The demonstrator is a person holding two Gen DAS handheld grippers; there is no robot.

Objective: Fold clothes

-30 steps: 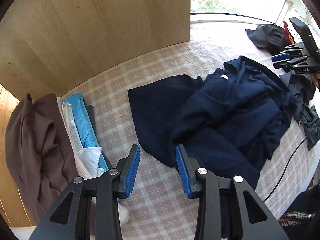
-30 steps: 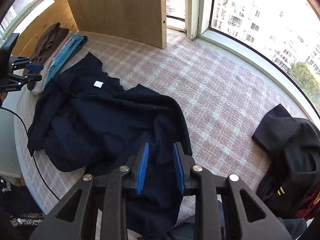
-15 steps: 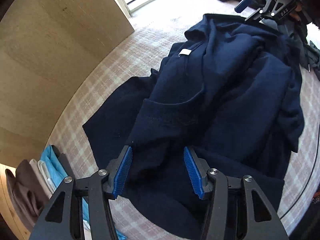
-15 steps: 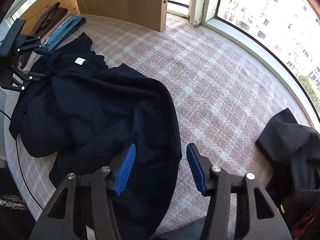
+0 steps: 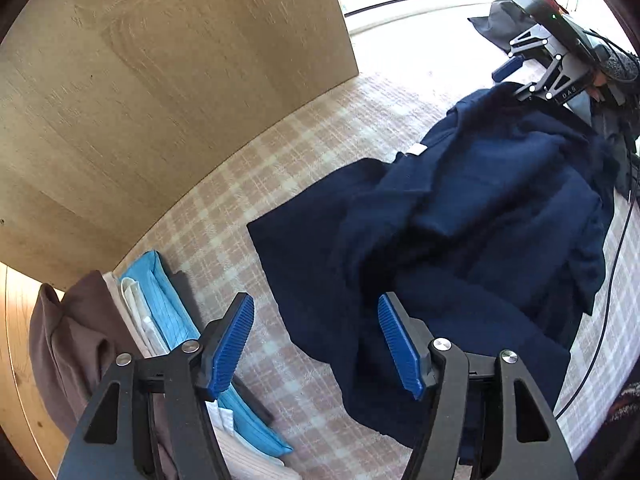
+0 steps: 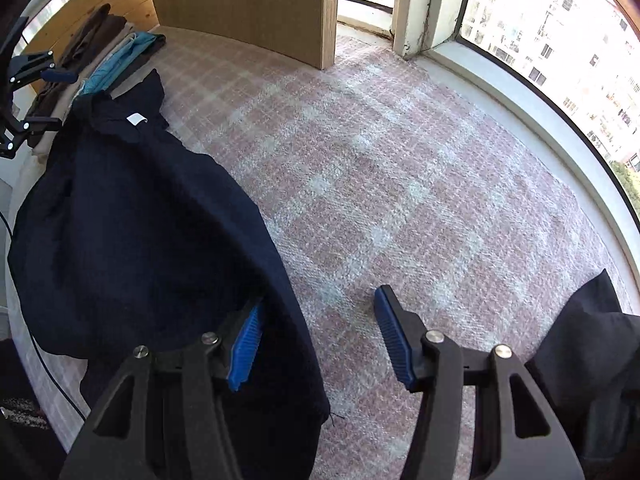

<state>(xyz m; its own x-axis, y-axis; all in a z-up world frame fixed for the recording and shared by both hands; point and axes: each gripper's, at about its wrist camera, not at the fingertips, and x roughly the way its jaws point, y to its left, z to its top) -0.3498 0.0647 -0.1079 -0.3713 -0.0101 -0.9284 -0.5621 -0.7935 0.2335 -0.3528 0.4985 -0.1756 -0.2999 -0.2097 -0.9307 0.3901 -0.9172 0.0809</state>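
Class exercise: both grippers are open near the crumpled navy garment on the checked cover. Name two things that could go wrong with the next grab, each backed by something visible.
1. The navy garment lies bunched in overlapping layers, so the left gripper may pinch several layers rather than one edge.
2. A black cable runs along the garment's side; a lift there might snag it.

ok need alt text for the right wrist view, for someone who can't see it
An open right gripper hovers at the edge of a crumpled navy garment on a pink plaid cover, its left finger partly behind the cloth. A dark garment lies at right, folded clothes far left, windows beyond.
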